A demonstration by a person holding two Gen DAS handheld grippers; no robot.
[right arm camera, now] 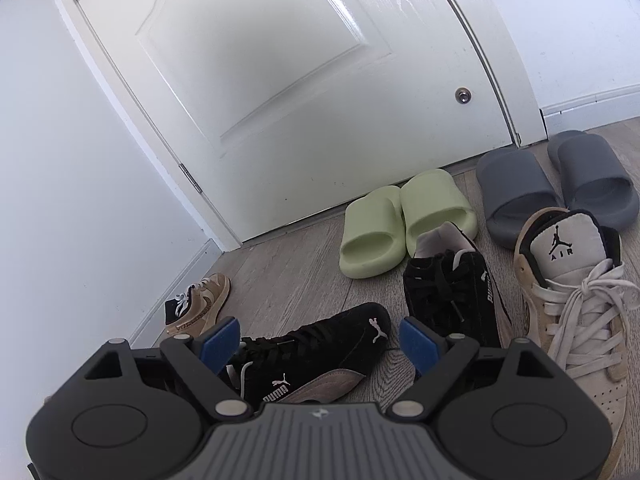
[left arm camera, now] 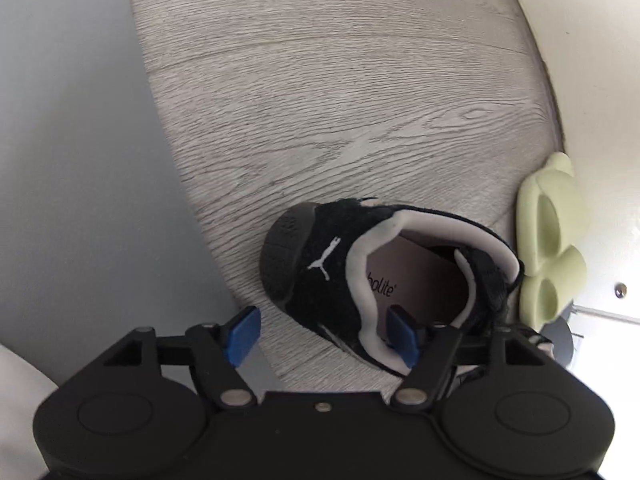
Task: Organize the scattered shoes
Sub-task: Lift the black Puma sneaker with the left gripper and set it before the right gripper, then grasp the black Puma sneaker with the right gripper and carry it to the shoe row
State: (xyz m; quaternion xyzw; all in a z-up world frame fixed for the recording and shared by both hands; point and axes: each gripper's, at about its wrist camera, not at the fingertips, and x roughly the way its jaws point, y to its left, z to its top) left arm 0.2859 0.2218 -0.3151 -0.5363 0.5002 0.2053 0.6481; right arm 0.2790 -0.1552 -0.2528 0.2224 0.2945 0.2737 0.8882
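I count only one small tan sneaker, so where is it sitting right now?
In the right wrist view the small tan sneaker lies alone at the left, against the white baseboard near the door's hinge corner, apart from the other shoes.

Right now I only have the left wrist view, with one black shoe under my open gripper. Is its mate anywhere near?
Observer: Yes. A second black Puma shoe lies on the floor just ahead of the open right gripper.
Operator: Are any pairs already lined up?
Observer: The grey slides sit side by side at the door, to the right of the green slides.
Operator: Any strays further out?
Observer: A tan sneaker lies alone against the wall on the left of the right wrist view.
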